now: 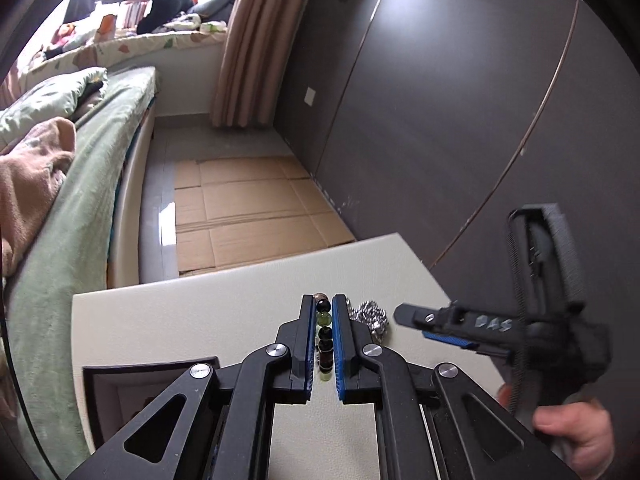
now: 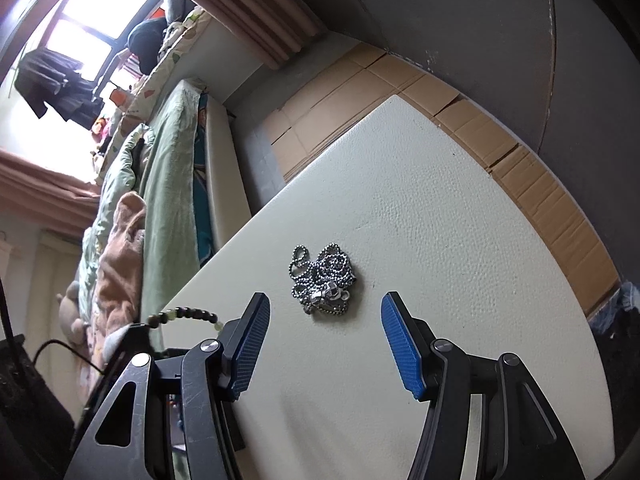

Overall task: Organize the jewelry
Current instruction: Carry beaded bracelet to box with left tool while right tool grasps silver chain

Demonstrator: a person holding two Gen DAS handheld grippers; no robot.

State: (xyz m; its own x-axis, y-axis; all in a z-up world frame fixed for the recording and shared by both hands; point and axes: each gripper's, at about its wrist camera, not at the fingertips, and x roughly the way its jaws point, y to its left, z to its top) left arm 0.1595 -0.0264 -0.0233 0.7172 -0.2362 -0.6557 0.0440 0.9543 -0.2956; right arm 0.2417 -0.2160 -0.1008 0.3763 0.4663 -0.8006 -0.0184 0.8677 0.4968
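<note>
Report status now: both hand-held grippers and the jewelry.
Left hand-held gripper shut on bead bracelet. Right hand-held gripper open above chain necklace. Nothing blocking.

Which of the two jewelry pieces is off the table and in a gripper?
The beaded bracelet, clamped in the left gripper. The silver ball-chain necklace lies heaped on the white table, untouched.

Grey wall (image 1: 440, 100), cardboard (image 1: 248, 216) on floor, green-covered bed (image 1: 92, 184), bright window (image 2: 92, 20).

Place: a home bedroom.
Bed (image 1: 92, 184): green quilt, rumpled bedding.
Window (image 2: 88, 20): bright, cluttered sill, clothes hanging.
Curtain (image 1: 248, 40): tan, floor-length.
Wardrobe (image 1: 440, 100): dark grey panels.
Floor: flattened cardboard (image 1: 248, 216).
Work surface: small cream table (image 2: 440, 220).
</note>
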